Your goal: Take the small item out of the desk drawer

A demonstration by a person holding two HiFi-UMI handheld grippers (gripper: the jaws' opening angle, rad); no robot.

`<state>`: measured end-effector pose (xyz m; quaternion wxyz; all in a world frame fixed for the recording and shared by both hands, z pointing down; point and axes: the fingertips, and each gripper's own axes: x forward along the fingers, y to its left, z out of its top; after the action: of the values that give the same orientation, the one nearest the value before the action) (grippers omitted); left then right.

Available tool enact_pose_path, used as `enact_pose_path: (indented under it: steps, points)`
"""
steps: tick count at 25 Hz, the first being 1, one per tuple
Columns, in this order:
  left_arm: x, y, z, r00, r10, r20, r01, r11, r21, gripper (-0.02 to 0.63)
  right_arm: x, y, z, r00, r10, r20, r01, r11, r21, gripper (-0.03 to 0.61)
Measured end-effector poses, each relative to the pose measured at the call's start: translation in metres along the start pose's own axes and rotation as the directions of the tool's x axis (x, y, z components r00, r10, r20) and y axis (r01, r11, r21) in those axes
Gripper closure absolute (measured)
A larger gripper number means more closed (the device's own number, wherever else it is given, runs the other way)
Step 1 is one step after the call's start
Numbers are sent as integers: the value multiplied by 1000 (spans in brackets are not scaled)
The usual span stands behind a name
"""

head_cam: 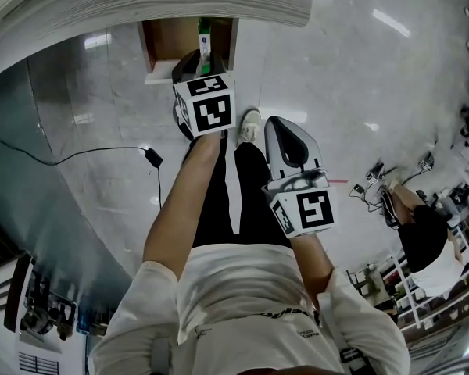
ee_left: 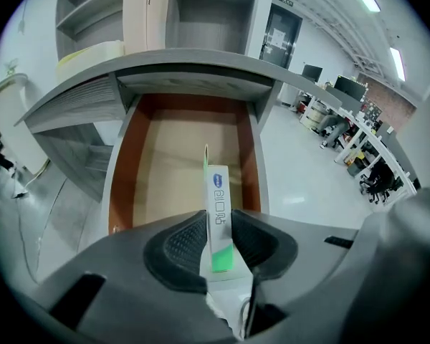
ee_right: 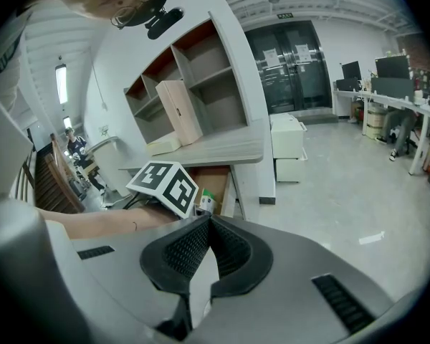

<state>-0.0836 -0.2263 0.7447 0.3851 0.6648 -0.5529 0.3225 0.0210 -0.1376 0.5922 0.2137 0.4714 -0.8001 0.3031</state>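
The desk drawer [ee_left: 168, 156] stands pulled out, with a brown cardboard-coloured floor. A small green and white box [ee_left: 219, 192] stands upright in it near the front wall. My left gripper [ee_left: 218, 239] reaches down into the drawer, and both ribbed pads lie against the box's sides. In the head view the box [head_cam: 205, 41] shows just beyond the left gripper [head_cam: 201, 62] in the open drawer [head_cam: 164, 45]. My right gripper [head_cam: 277, 123] hangs over the person's legs, away from the drawer, its jaws [ee_right: 208, 224] shut with nothing between them.
The grey desk top [ee_left: 193, 63] overhangs the drawer, with open shelves [ee_left: 201, 9] above it. A black cable and adapter [head_cam: 153, 158] lie on the shiny floor left of the legs. A white cabinet [ee_right: 287, 145] stands beyond the desk.
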Motion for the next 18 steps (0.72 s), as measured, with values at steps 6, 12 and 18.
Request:
enact_pose_path:
  steps: [6, 12, 18]
  points:
    - [1, 0, -2, 1000, 12, 1, -12, 1000, -6, 509, -2, -2, -1, 1000, -4, 2, 4, 1000, -4, 546]
    - [-7, 0, 5, 1000, 14, 19, -13, 999, -32, 512, -8, -3, 3, 1000, 0, 15, 0, 1000, -8, 547]
    - [-24, -5, 13, 999, 13, 47, -12, 1000, -28, 512, -20, 0, 12, 999, 5, 38, -4, 1000, -22, 546]
